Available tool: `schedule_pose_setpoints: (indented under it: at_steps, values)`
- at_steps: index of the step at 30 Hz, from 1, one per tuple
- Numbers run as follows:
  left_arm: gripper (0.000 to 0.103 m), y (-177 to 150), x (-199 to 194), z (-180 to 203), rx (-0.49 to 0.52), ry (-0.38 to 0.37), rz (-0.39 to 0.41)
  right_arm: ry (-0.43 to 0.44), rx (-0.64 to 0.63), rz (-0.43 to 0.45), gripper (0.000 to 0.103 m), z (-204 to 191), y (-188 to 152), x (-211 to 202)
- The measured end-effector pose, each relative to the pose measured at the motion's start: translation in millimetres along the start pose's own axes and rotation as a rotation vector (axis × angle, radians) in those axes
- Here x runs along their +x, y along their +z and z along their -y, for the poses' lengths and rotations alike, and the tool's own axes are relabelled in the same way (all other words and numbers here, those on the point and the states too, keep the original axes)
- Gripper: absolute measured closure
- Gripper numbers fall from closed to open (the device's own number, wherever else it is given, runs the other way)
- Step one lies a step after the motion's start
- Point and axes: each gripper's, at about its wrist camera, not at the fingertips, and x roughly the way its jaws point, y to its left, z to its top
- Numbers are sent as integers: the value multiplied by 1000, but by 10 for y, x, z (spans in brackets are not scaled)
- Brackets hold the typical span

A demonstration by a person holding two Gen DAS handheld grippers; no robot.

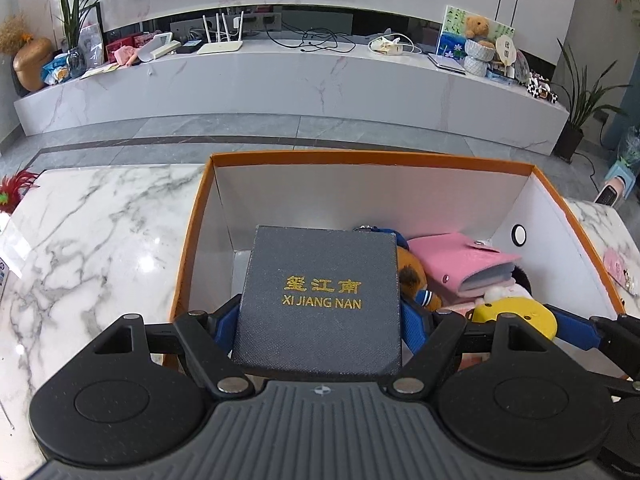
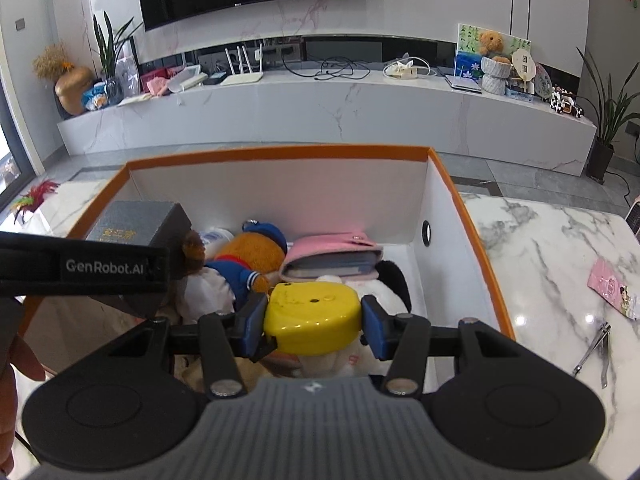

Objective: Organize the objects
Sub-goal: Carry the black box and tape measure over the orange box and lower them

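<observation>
An orange-rimmed white storage box (image 1: 372, 157) (image 2: 280, 151) stands on the marble table. My left gripper (image 1: 320, 320) is shut on a dark grey gift box (image 1: 324, 292) with gold lettering, held over the left half of the storage box; the right wrist view shows that gift box (image 2: 132, 222) at the left. My right gripper (image 2: 314, 320) is shut on a yellow case (image 2: 314, 316) over the near right part of the storage box, seen in the left wrist view as a yellow case (image 1: 516, 318). Inside lie a brown plush bear in blue (image 2: 248, 256), a pink card holder (image 2: 332, 256) (image 1: 460, 264) and white plush.
On the marble table (image 2: 560, 264) to the right of the box lie nail clippers (image 2: 596, 346) and a pink packet (image 2: 614, 292). Coloured feathers (image 1: 16, 190) sit at the table's far left. A hand (image 2: 16, 380) shows at the left edge. A long TV cabinet (image 1: 280, 76) stands beyond.
</observation>
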Motion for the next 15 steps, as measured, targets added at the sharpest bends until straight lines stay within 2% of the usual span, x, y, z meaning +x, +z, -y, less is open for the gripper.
schedule_pose_setpoints:
  at_steps: [15]
  values:
    - [12,-68,-31,60,46,40,-25,-44,-51,-60,49,-70,-53,97]
